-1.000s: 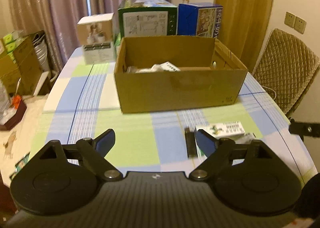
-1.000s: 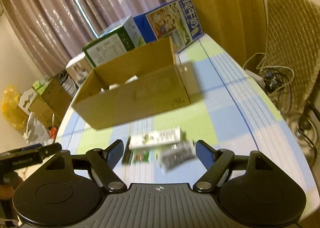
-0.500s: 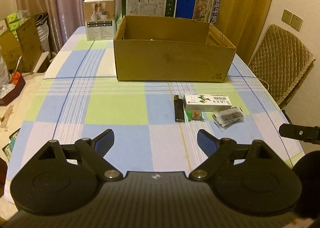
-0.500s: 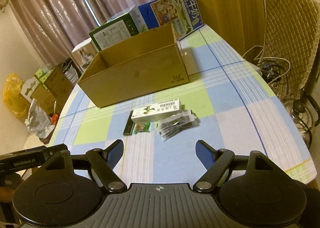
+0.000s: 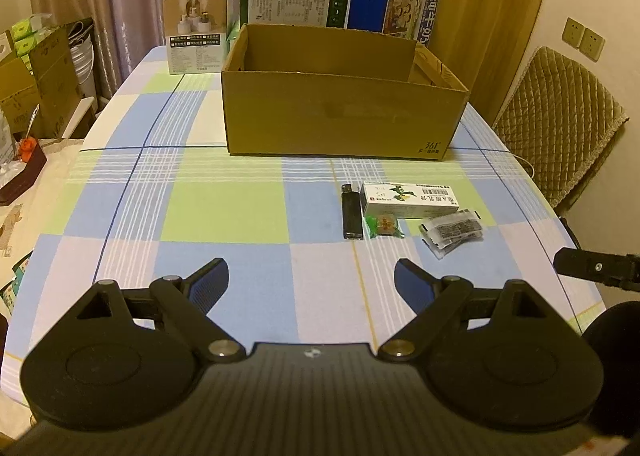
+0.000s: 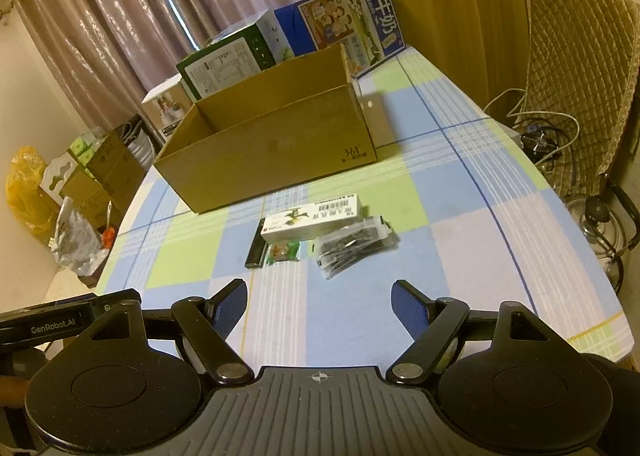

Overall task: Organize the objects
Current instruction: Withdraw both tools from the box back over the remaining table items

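On the checked cloth, just short of the box (image 5: 340,116), lay a lighter (image 5: 352,212), carton (image 5: 408,200), sweet (image 5: 384,225) and packet (image 5: 452,230), all unsorted, while both my grippers (image 5: 310,280) (image 6: 320,306) hung wide and empty.

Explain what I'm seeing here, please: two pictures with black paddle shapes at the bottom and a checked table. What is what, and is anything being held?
Each picture comes from a camera mounted on a handheld gripper, looking forward along its two fingers. One view shows the left gripper, the other the right gripper; a person carries one in each hand. Both are open and hold nothing.

On the checked tablecloth stands an open cardboard box. In front of it lie four small things: a black lighter, a white medicine box, a small green-wrapped candy and a clear packet of dark sachets. More cartons stand behind the cardboard box.
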Motion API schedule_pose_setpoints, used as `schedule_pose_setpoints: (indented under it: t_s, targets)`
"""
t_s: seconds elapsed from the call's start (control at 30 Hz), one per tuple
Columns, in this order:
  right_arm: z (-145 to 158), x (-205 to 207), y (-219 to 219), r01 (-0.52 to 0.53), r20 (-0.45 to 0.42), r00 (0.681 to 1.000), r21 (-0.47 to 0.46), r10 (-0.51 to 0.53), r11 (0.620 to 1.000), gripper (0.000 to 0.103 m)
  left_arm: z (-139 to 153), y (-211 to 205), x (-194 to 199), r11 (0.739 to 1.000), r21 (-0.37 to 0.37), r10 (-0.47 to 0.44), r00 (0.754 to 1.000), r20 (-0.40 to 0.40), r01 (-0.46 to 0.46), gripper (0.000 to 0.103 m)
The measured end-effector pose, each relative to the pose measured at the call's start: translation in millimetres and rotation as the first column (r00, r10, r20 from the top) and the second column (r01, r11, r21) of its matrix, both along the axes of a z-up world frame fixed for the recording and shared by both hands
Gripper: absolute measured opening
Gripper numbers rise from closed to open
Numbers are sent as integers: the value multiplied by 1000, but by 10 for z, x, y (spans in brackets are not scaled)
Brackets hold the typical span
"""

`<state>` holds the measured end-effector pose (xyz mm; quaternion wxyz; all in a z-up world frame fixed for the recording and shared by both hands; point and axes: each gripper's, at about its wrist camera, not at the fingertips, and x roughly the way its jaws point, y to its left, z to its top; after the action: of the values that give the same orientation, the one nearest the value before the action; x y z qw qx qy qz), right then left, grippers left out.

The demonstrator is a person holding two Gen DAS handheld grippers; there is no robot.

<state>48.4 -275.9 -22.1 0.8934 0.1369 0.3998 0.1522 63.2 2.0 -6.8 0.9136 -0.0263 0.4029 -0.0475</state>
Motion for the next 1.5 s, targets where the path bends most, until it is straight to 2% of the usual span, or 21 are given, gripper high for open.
schedule_pose_setpoints:
  t_s: [0.9,1.17,1.5]
  targets:
    - [-342,284,116,-11,-66,998,-25,9,1000,77,-238,-43,223,1000,7,-10,999,-47,10,88]
    - [-682,661,199,4,-107,994,-53,-10,999,77,-346,-43,406,1000,9,-14,998,-64,15,88]
    - [-979,1181,284,60,-152,986,-11,-61,998,77,-530,-85,715,1000,10,-26,995,-97,27,88]
